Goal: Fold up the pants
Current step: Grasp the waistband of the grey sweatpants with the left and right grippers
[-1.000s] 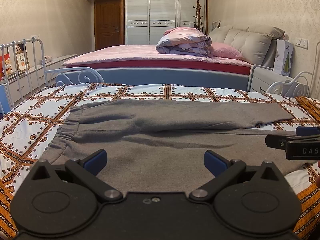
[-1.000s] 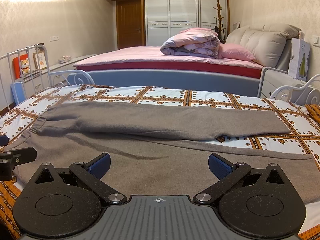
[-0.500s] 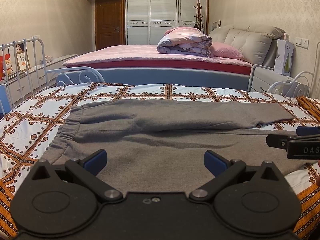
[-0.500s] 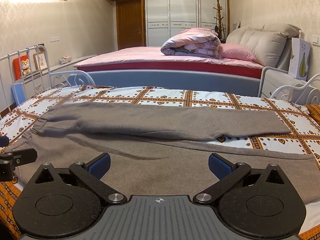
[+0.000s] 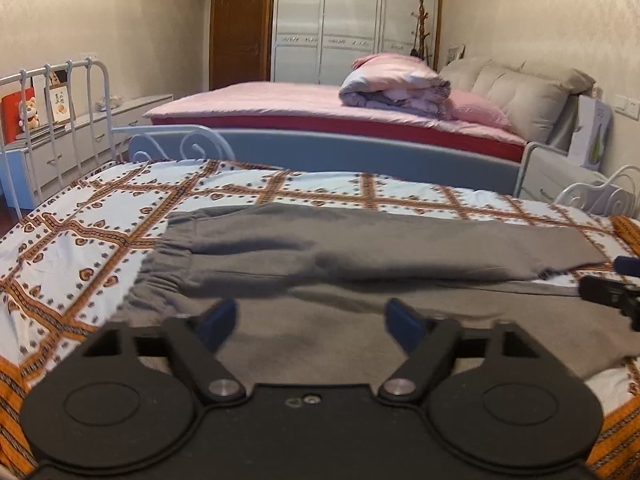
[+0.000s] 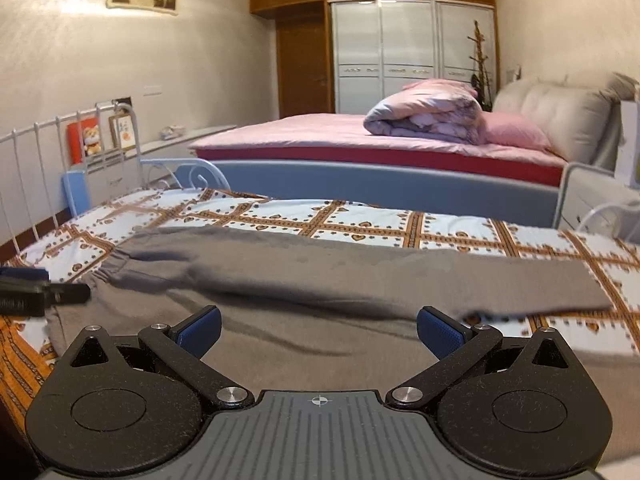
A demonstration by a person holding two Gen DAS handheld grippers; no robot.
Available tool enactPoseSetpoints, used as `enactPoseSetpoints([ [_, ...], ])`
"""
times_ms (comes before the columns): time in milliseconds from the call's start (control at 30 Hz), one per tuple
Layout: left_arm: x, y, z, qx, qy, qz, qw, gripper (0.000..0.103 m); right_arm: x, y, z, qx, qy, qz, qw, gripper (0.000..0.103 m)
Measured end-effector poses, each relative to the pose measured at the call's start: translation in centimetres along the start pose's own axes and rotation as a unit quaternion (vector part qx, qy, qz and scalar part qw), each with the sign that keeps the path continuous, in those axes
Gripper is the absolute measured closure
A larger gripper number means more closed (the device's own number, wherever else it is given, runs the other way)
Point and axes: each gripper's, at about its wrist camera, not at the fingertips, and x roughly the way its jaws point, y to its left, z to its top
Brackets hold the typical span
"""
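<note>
The grey sweatpants (image 5: pixel 360 280) are spread flat on the patterned bedspread (image 5: pixel 80 248). Both the left gripper (image 5: pixel 310 320), its fingers just narrowed, and the right gripper (image 6: pixel 318 330) are held apart, empty. Only one layer may be pinched, skewing the fold.

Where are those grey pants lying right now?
The grey pants lie spread across the patterned bedspread in both wrist views, waistband to the left, just beyond both tongs.

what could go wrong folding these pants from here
1. The left hand-held gripper has just been closing with nothing between its pads, above the pants; it may pinch only the top layer.
2. The two legs lie apart, so they could fold unevenly.
</note>
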Motion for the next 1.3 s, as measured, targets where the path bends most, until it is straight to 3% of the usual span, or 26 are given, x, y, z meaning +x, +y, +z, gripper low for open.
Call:
enactPoseSetpoints([
  [100,2.4,2.6,1.9,-0.001,0.004,0.000,1.0000,0.033,1.8,-0.5,1.2,-0.005,0.004,0.018,1.000,0.000],
  [200,6.3,5.9,4.6,0.024,0.008,0.023,0.9994,0.028,4.3,-0.6,3.2,-0.024,0.003,0.041,0.999,0.003],
  [233,7.7,6.9,5.2,0.030,0.015,0.027,0.9991,0.031,5.5,-0.5,4.1,-0.035,0.002,0.049,0.998,0.013],
  [267,9.8,8.4,6.1,0.028,0.033,0.023,0.9988,0.042,6.7,-0.3,4.9,-0.044,0.006,0.054,0.998,0.022],
  [333,13.6,11.4,7.4,0.001,0.062,0.012,0.9980,0.059,10.0,0.4,6.6,-0.060,0.014,0.066,0.996,0.026],
  [400,17.4,14.0,8.1,-0.010,0.084,0.012,0.9963,0.061,13.7,1.0,8.1,-0.067,0.025,0.080,0.994,0.032],
  [467,20.7,16.0,8.4,-0.016,0.106,0.011,0.9942,0.063,18.0,1.7,9.3,-0.073,0.045,0.094,0.992,0.047],
  [600,25.4,18.2,8.4,-0.008,0.136,0.009,0.9906,0.063,26.3,2.6,10.6,-0.091,0.082,0.107,0.987,0.052],
  [867,29.5,18.1,9.8,0.030,0.142,0.007,0.9894,0.060,36.6,3.8,10.0,-0.134,0.140,0.123,0.973,0.053],
  [1067,32.0,19.0,10.5,0.018,0.179,-0.023,0.9834,0.057,40.7,3.6,8.7,-0.179,0.186,0.112,0.959,0.053],
  [1233,31.8,19.1,11.0,0.033,0.183,-0.033,0.9820,0.058,41.5,2.8,9.2,-0.176,0.183,0.130,0.958,0.053],
  [1300,32.1,18.5,10.5,0.047,0.183,-0.026,0.9817,0.058,41.8,2.7,9.1,-0.169,0.194,0.145,0.956,0.067],
])
